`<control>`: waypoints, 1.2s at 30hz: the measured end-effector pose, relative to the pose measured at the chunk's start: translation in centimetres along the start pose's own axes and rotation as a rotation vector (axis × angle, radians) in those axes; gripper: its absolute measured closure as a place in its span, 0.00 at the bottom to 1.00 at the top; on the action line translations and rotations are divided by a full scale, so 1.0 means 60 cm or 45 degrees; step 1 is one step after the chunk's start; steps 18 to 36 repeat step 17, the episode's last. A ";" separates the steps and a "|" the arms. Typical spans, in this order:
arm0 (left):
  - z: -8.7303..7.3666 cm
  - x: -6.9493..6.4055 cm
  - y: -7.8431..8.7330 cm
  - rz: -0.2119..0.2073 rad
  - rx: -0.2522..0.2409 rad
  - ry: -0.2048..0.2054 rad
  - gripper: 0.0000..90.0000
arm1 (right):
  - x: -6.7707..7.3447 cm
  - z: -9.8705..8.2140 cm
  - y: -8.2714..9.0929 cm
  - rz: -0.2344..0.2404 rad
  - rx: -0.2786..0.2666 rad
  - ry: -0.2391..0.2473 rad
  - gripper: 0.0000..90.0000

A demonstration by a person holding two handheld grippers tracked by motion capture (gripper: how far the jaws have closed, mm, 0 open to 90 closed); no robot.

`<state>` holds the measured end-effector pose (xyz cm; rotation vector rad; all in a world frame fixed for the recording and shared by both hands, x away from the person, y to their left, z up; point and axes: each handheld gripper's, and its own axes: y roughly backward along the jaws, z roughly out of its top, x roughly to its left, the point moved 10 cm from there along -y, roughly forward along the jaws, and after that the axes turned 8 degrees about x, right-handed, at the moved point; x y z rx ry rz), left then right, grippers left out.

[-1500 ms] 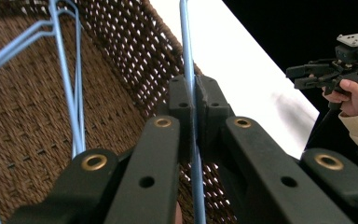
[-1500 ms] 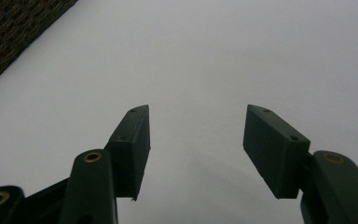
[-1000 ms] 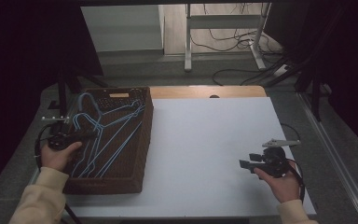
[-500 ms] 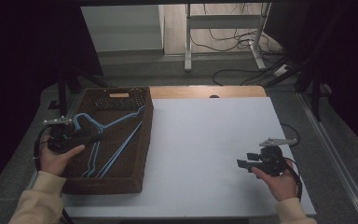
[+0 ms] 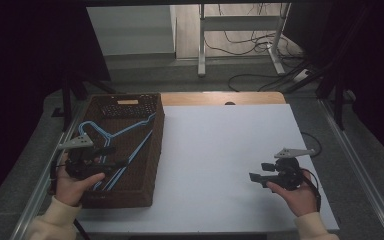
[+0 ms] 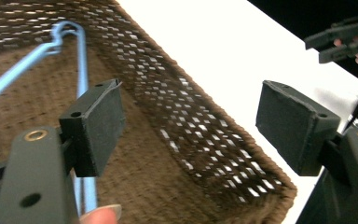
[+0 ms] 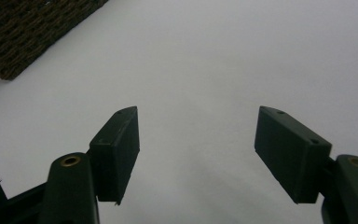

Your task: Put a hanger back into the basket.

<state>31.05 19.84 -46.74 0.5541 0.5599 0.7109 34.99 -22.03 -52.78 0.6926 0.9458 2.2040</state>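
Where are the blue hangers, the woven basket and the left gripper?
blue hangers [image 5: 132, 131]: high view, a straight arm.
woven basket [image 5: 156, 150]: high view, right wall.
left gripper [image 6: 189, 123]: left gripper view, midway between its open jaws.

Light blue wire clothes hangers [image 5: 114, 145] lie flat in a loose overlapping pile inside a dark brown woven rectangular basket [image 5: 152, 150], which sits on the left part of the white table. Their thin arms run diagonally along the basket's floor, from its near left corner towards its far right side. In the left gripper view one curled hook [image 6: 65, 30] rests on the woven bottom, close to the inner wall [image 6: 186, 121], and a straight blue rod runs down from it.
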 end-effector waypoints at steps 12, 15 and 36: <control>-0.016 -0.025 -0.036 -0.006 0.049 -0.048 0.24 | 0.007 0.001 0.004 0.026 -0.031 0.045 0.27; -0.017 -0.026 -0.036 -0.009 0.042 -0.049 0.22 | 0.010 0.004 0.006 0.024 -0.041 0.054 0.25; -0.017 -0.028 -0.036 -0.012 0.041 -0.052 0.22 | 0.010 0.005 0.005 0.025 -0.043 0.056 0.25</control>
